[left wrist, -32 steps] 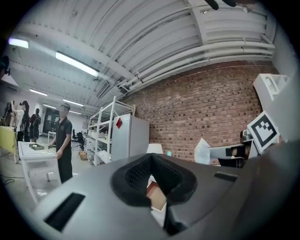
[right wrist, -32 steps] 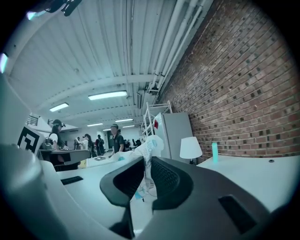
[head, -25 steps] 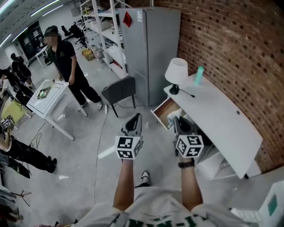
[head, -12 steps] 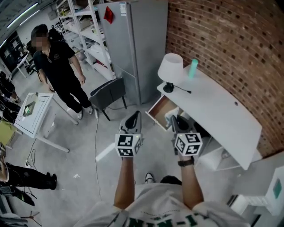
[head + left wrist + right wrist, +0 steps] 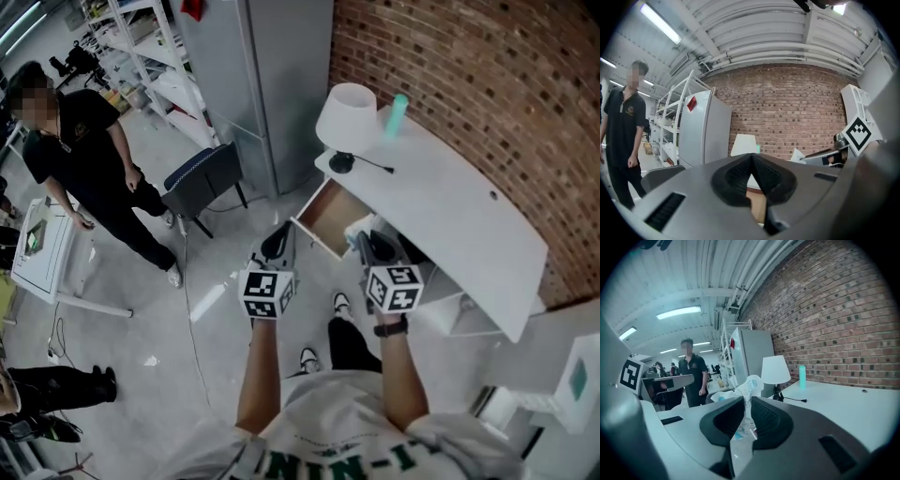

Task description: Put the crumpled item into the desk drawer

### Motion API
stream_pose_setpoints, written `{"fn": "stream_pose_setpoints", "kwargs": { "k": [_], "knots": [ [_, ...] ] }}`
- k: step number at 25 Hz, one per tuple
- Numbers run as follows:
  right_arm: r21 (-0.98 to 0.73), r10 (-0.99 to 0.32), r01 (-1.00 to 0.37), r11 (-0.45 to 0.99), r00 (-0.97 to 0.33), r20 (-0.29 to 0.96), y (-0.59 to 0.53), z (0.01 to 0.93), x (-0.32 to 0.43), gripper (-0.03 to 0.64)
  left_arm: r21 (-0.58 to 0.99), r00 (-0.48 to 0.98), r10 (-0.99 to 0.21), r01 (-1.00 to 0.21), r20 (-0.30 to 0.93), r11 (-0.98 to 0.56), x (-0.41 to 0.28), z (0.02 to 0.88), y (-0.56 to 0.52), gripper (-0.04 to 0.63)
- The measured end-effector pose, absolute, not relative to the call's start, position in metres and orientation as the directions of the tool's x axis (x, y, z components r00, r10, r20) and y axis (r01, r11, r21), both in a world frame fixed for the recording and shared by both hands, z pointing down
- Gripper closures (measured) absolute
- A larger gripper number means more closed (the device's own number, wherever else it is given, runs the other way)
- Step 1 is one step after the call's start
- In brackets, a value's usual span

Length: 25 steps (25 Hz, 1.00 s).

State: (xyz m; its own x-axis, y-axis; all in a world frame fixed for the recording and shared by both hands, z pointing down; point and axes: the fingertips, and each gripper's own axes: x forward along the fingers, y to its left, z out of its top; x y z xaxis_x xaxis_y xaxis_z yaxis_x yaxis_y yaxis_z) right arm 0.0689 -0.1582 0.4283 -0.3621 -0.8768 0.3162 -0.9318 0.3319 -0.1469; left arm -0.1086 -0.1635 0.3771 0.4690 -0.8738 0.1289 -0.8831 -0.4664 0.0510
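My right gripper [image 5: 367, 242] is shut on the crumpled item [image 5: 749, 397], a white wrapper with blue print that sticks up between the pads. In the head view the crumpled item [image 5: 357, 228] is held at the near corner of the open desk drawer [image 5: 322, 216], whose wooden inside shows. The drawer hangs out from the left end of the white desk [image 5: 450, 220]. My left gripper [image 5: 278, 242] hovers left of the drawer over the floor. In its own view the left gripper [image 5: 751, 157] has its jaws shut, with nothing between them.
A white lamp [image 5: 343, 120] and a teal bottle [image 5: 399, 114] stand on the desk by the brick wall. A grey fridge [image 5: 258, 80] and a dark chair [image 5: 202, 176] are beyond the drawer. A person in black [image 5: 89, 164] stands at the left near a white table [image 5: 39, 246].
The desk and its open drawer have drawn nearer in the head view. Both grippers have come up to the drawer. The right gripper keeps its hold on the crumpled item.
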Motion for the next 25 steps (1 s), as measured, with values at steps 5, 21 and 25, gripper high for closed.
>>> {"fn": "stream_pose_setpoints", "kwargs": {
  "k": [5, 21, 25],
  "knots": [
    [-0.166, -0.839, -0.92, 0.356, -0.392, 0.376, -0.191, 0.463, 0.067, 0.578, 0.081, 0.478, -0.859, -0.878, 0.182, -0.471, -0.093, 0.408, -0.199, 0.6],
    [-0.218, -0.709, -0.908, 0.357, -0.415, 0.57, -0.283, 0.579, 0.082, 0.578, 0.163, 0.477, -0.812, -0.879, 0.336, -0.448, -0.055, 0.511, -0.299, 0.6],
    [-0.23, -0.682, -0.906, 0.356, -0.42, 0.599, -0.3, 0.606, 0.081, 0.578, 0.189, 0.48, -0.789, -0.877, 0.383, -0.441, -0.05, 0.54, -0.316, 0.6]
  ]
}}
